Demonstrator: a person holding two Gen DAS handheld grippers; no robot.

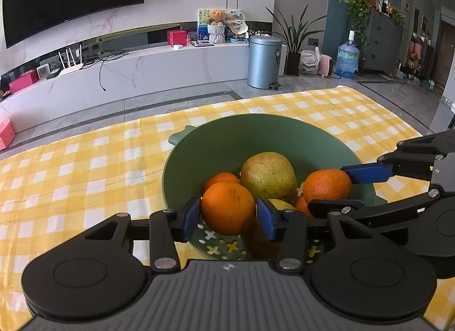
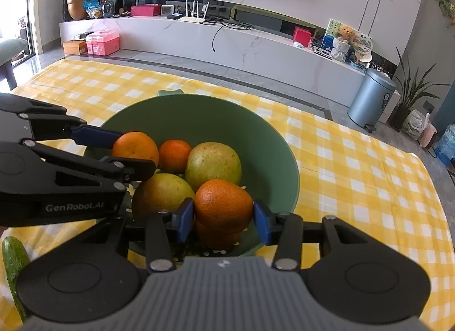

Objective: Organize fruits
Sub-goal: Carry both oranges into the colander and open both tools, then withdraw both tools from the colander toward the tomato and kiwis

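Note:
A green bowl [image 1: 227,137] [image 2: 204,115] stands on the yellow checked cloth and holds several oranges and two yellow-green pears [image 1: 267,176] [image 2: 213,161]. My left gripper [image 1: 229,217] is shut on an orange [image 1: 227,207] over the near side of the bowl; it shows from the side in the right wrist view [image 2: 125,154] with that orange [image 2: 136,146]. My right gripper [image 2: 223,218] is shut on another orange [image 2: 223,206] over the bowl's near rim; it shows in the left wrist view [image 1: 338,188] with its orange [image 1: 327,184].
A green cucumber [image 2: 14,262] lies on the cloth at the left of the right wrist view. The table's far edge runs behind the bowl. Beyond are a white TV bench [image 1: 142,72] and a grey bin [image 1: 263,60] on the floor.

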